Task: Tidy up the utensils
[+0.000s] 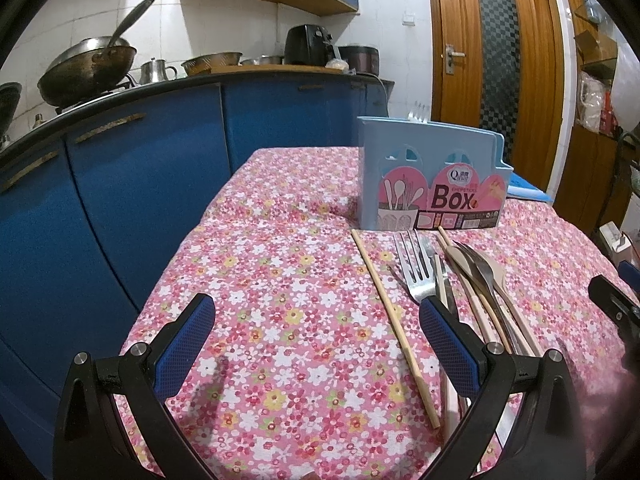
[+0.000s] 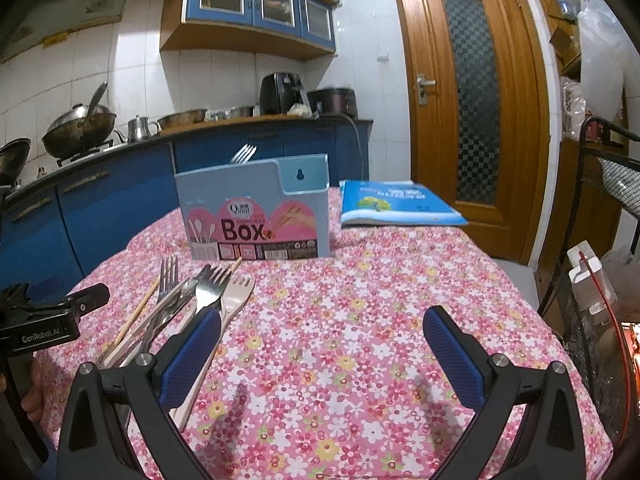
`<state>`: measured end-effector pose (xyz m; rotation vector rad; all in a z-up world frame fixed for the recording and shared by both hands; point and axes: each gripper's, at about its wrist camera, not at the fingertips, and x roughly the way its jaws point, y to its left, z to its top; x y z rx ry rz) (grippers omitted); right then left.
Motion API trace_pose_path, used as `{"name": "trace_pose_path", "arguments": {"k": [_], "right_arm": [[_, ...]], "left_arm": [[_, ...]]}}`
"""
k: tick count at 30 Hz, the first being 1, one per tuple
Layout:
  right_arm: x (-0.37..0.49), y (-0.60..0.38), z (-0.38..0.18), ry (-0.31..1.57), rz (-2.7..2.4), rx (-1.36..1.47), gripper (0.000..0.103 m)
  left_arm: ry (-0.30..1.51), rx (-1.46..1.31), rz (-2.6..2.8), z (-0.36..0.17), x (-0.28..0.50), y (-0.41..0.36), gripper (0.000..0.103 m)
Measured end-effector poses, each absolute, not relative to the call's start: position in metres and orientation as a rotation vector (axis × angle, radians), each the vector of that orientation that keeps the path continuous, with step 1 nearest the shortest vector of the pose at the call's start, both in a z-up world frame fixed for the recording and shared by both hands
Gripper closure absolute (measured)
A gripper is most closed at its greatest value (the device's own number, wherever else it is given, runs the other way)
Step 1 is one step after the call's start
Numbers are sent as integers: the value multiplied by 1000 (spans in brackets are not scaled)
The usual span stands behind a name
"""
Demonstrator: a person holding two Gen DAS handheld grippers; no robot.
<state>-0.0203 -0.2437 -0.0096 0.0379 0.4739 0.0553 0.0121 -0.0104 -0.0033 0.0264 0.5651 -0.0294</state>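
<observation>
Utensil pile (image 2: pixel 188 304) near on desk (image 2: pixel 360 320); holder box (image 2: pixel 256 216) behind; book (image 2: pixel 396 204) far right.

Both wrist views sit low and close over the floral bench (image 1: pixel 280 280), facing the blue utensil box (image 1: pixel 432 184) at 12 o'clock. Left sees the cutlery pile (image 1: pixel 460 276) at 3 o'clock, right at 9; both share the box and door.

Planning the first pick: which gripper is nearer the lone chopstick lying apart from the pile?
Left. The left gripper straddles the lone chopstick; the right gripper sits beyond the utensil pile.
</observation>
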Motion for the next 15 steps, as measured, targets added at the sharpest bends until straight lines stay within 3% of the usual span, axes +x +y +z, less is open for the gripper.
{"name": "trace_pose_path", "arguments": {"k": [9, 15], "right_arm": [[-3, -235, 4, 616, 131, 54, 1], [14, -231, 1, 737, 197, 92, 22]], "left_arm": [[660, 66, -103, 3, 24, -21, 1], [729, 84, -164, 1, 29, -31, 9]]}}
